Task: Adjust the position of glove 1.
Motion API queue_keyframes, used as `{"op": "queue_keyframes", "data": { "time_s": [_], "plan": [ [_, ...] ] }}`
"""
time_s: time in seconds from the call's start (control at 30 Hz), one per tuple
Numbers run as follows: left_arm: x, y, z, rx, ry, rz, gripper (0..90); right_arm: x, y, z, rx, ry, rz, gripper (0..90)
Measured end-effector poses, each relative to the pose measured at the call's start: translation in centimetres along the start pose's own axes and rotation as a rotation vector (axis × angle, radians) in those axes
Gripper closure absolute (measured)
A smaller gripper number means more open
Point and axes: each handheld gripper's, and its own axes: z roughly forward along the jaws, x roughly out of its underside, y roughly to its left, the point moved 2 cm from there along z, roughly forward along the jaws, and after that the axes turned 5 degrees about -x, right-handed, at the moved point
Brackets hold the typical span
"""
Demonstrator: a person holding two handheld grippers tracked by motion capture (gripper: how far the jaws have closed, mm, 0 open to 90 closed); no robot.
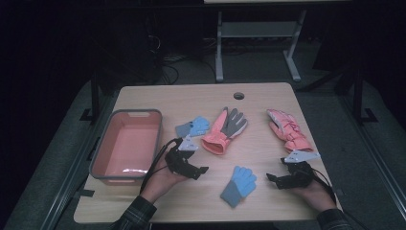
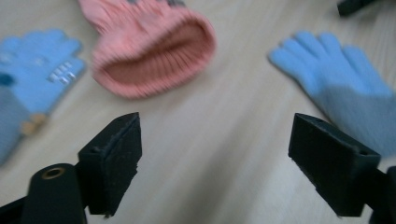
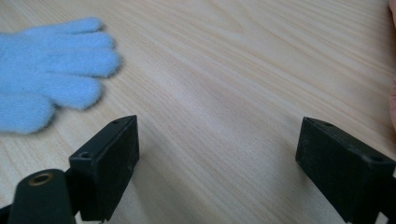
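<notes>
The left hand-held gripper (image 1: 205, 169) and the right hand-held gripper (image 1: 269, 178) both gape wide, empty, above bare wood-grain desk (image 1: 191, 98). Between them lies a fuzzy blue knit glove (image 1: 238, 185), flat, fingers spread, touching neither. A ribbed pink cuffed glove (image 1: 223, 129) lies beyond, with clear desk around.

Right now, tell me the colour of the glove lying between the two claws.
Light blue fingers with a grey-blue cuff on the glove; the high view shows it best.
</notes>
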Motion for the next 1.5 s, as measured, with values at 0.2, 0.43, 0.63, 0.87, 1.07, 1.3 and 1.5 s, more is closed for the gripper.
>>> {"op": "queue_keyframes", "data": {
  "time_s": [0.2,0.43,0.63,0.87,1.07,1.3,1.5],
  "plan": [
    [-2.6,1.9,-0.4,-0.047,-0.036,0.000,21.5,0.0,0.0,0.0,0.000,0.000,0.001,13.0],
    [-4.8,4.7,0.2,-0.089,-0.049,-0.031,25.3,0.0,0.0,0.0,0.001,-0.001,-0.001,13.1],
    [-6.0,7.5,1.4,-0.142,-0.038,-0.065,35.4,0.0,0.0,0.0,0.003,-0.002,-0.003,13.1],
    [-6.3,9.4,3.3,-0.215,0.009,-0.066,54.7,0.0,0.0,0.0,0.001,-0.004,-0.005,13.1],
    [-5.9,10.8,5.4,-0.296,0.105,-0.085,87.6,0.0,0.0,0.0,0.000,-0.004,-0.003,13.1],
    [-4.7,11.7,7.2,-0.361,0.206,-0.147,89.7,0.0,0.0,0.0,-0.001,-0.003,-0.003,13.1],
    [-3.7,11.5,8.4,-0.324,0.284,-0.187,89.7,0.0,-0.1,0.0,-0.001,-0.005,-0.004,13.1]
  ]
}}
